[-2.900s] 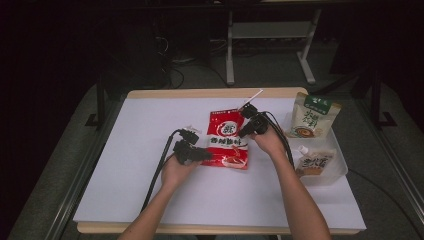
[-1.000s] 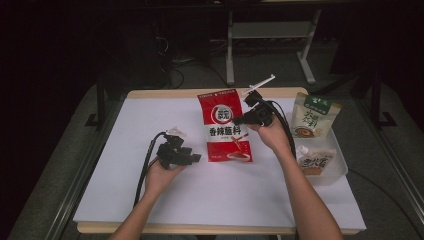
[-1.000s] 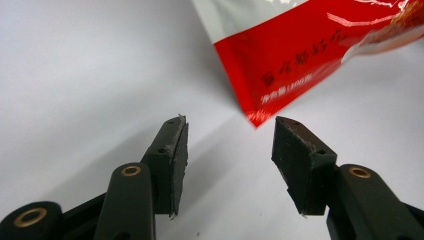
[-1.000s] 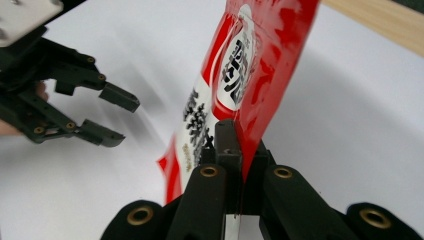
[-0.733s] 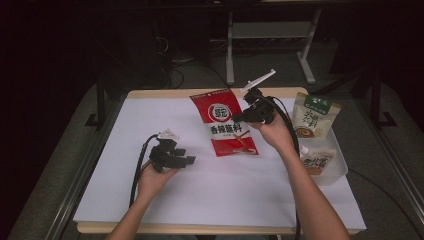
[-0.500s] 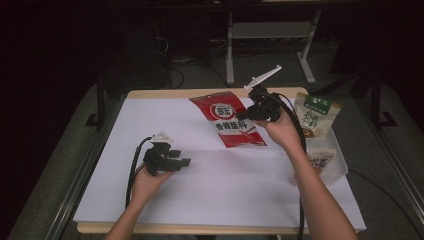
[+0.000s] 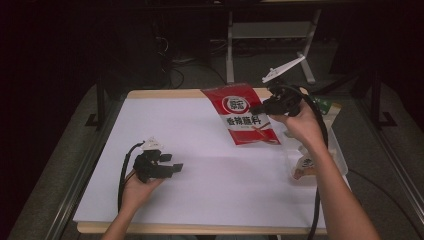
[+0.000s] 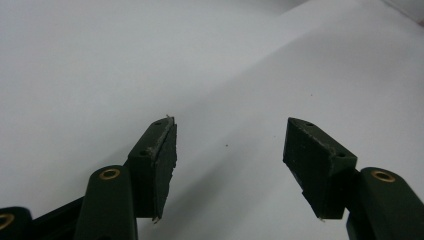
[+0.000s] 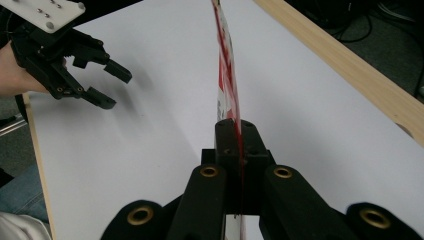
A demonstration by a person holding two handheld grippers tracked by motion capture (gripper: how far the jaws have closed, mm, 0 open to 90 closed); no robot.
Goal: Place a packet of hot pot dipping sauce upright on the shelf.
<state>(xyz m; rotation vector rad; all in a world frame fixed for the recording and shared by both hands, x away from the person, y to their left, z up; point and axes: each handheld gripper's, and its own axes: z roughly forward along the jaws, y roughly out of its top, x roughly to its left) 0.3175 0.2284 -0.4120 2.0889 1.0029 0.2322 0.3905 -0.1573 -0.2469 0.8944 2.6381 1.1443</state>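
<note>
Right gripper (image 7: pixel 261 107) holds the red pouch (image 7: pixel 246 122) by its right edge, jaws clamped tight on it. The pouch hangs off the worktop (image 7: pixel 210 200), tilted, printed face toward the high view, over the worktop's far right part. In the right gripper view the pouch (image 9: pixel 227 85) runs edge-on straight out from the closed jaws, the thin red film pinched between them.

Left gripper (image 7: pixel 175 167) sits well left of the pouch and nearer the person, close to the worktop's front left. Its jaws have just been opening and now stand clearly apart with nothing between them. The left gripper view shows the two pads (image 8: pixel 160 155) split wide over bare white worktop. The right gripper view also catches that left gripper (image 9: pixel 112 87) farther off, jaws spread, hand behind it.

Right of the pouch, at the worktop's right edge, a clear tray (image 7: pixel 340 157) sits partly behind the right forearm. A small packet (image 7: pixel 304 167) lies in it; a green-topped one (image 7: pixel 325 105) pokes out behind the right hand, probably standing in the same tray, though the arm blocks too much to be sure.

The pouch touches neither tray nor packets.
</note>
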